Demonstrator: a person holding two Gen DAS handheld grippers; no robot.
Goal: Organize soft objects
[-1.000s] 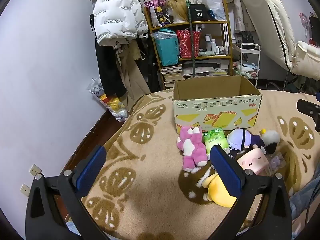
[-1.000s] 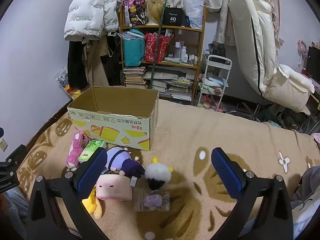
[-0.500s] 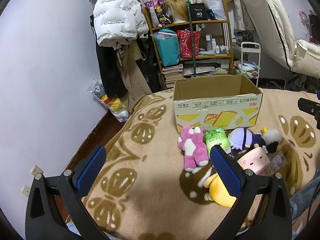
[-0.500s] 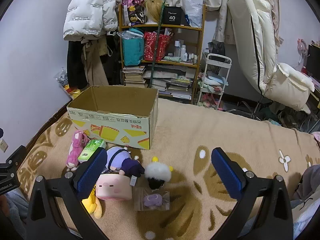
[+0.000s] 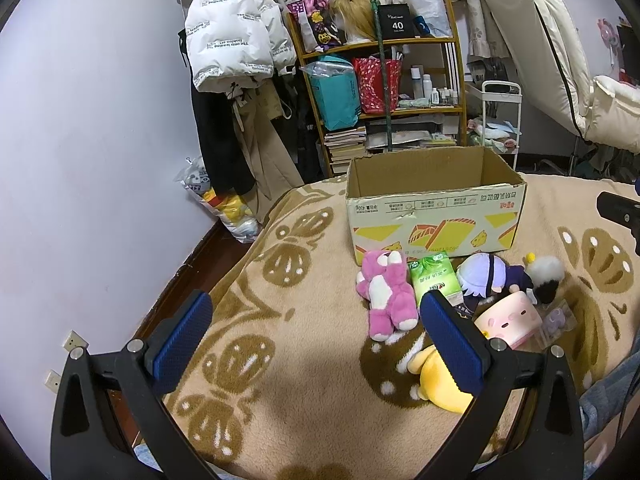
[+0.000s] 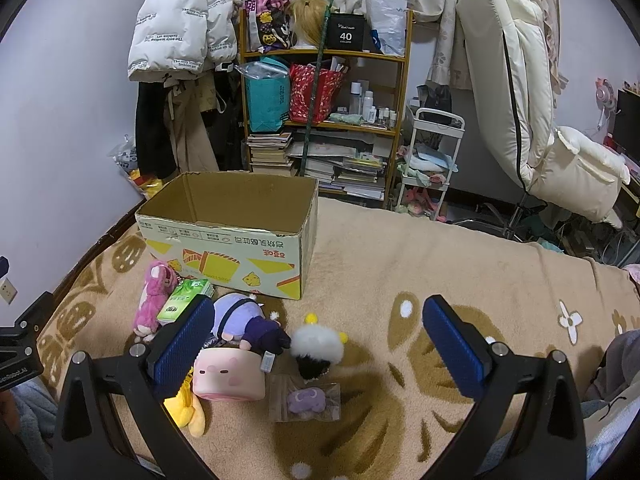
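The black box (image 6: 345, 31) reads "40"; the white jacket (image 5: 230, 32) reads "The only leading fashion art".

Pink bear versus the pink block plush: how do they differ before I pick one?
The pink bear is magenta, long-limbed, lying stretched out just before the box; the pink block plush is pale, squat, limbless, lying nearer the grippers. Both rest loose on the blanket.

Both wrist views face cardboard box (image 5: 436, 216) (image 6: 228, 236), sharing toys.

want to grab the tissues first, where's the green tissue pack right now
The green tissue pack lies on the blanket just in front of the cardboard box, between the pink plush bear and the purple-haired doll.
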